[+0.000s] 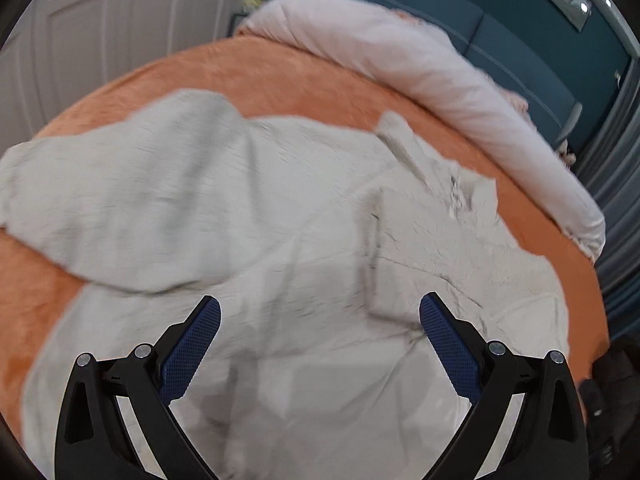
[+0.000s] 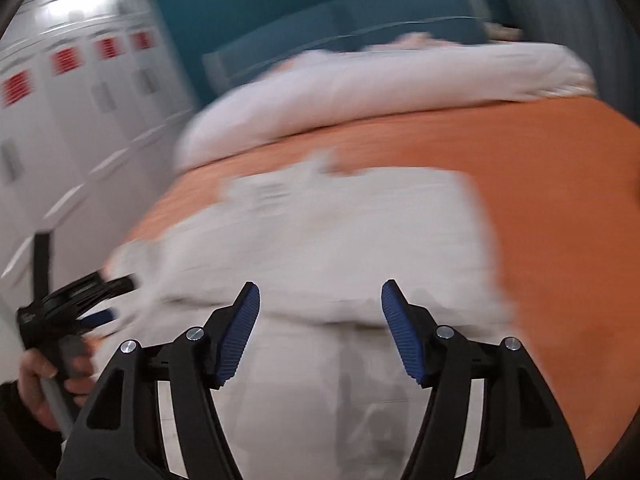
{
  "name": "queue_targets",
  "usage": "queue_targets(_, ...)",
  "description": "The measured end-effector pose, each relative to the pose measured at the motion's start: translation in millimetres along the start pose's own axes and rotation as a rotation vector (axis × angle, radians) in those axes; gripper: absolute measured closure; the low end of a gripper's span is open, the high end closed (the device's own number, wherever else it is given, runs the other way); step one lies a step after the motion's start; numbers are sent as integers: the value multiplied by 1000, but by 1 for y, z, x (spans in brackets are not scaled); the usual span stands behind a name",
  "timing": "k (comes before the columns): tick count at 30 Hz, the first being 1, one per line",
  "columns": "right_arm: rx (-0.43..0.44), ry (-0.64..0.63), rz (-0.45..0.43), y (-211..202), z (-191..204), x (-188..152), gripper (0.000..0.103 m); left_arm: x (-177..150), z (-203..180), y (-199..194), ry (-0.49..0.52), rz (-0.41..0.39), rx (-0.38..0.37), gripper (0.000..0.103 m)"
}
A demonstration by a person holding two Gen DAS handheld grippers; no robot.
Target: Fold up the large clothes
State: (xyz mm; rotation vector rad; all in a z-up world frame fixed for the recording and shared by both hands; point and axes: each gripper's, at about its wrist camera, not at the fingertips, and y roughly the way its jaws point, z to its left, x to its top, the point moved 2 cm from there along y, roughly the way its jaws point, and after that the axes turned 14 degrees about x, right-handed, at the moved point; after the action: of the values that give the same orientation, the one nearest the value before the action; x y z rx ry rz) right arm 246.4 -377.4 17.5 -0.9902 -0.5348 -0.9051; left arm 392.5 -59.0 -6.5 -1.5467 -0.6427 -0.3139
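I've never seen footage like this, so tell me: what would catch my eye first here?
Most striking is the pale grey garment spread across the bright orange bedspread, one sleeve folded over on the left. Two black claws with blue pads stand open above it, the left claw and the right claw. A rolled white duvet lies along the head of the bed.

Garment: we see a pale grey-white shirt (image 1: 304, 208) spread over the orange bedspread (image 1: 304, 76), blurred in places.
Sleeve: one wide sleeve (image 1: 116, 196) lies folded across the shirt's body on the left.
Collar: the collar (image 1: 404, 140) sits at the shirt's far right end, toward the rolled duvet.
Duvet: a pale pink duvet (image 1: 424, 60) lies bunched along the bedspread's far edge.
Left gripper: we see our left gripper (image 1: 320, 320) above the shirt's near part, blue pads wide apart, nothing between them.
Beyond the bedspread: white panelled doors (image 1: 112, 24) and a teal headboard (image 1: 504, 40).
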Motion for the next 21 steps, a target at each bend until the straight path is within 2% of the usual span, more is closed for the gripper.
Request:
queue_targets(2, -77, 96, -17, -3, -39, 6, 40, 0, -20, 15, 17, 9, 10, 8)
queue_targets(5, -108, 197, 5, 9, -78, 11, 40, -3, -49, 32, 75, 16, -1, 18)
queue_targets(6, -109, 212, 24, 15, -82, 6, 40, -5, -58, 41, 92, 40, 1, 30)
queue_targets(7, -120, 222, 53, 28, -88, 6, 40, -5, -58, 44, 92, 49, 4, 37)
queue_targets(8, -116, 217, 70, 30, -87, 1, 47, -6, -62, 48, 89, 41, 10, 41)
queue_targets(9, -98, 198, 100, 38, -83, -4, 57, -5, -62, 48, 94, 28, 12, 54)
queue_targets(10, -100, 178, 117, 46, -78, -5, 76, -5, -66, 46, 118, 5, 6, 71)
queue_targets(11, -105, 139, 107, 47, -68, -1, 91, -5, -67, 44, 129, -14, 13, 76)
queue_targets(12, -89, 110, 57, 37, -59, 4, 92, -5, -68, 39, 139, -39, 13, 84)
queue_targets(14, -57, 77, -43, 13, -47, 12, 95, -9, -69, 34, 169, -74, 23, 86)
queue_targets(15, -82, 70, -62, 10, -51, 9, 95, -13, -70, 36, 182, -71, 21, 83)
queue_targets(17, -158, 120, 101, 41, -77, -10, 91, -19, -69, 45, 197, -59, 45, 82)
queue_targets(18, -136, 181, 166, 54, -89, -20, 90, -24, -70, 48, 204, -63, 59, 80)
queue_targets(19, -125, 203, 145, 51, -91, -18, 90, -26, -69, 48, 211, -75, 72, 80)
queue_targets(21, -193, 134, 79, 32, -74, -1, 90, -27, -66, 47, 213, -81, 78, 77)
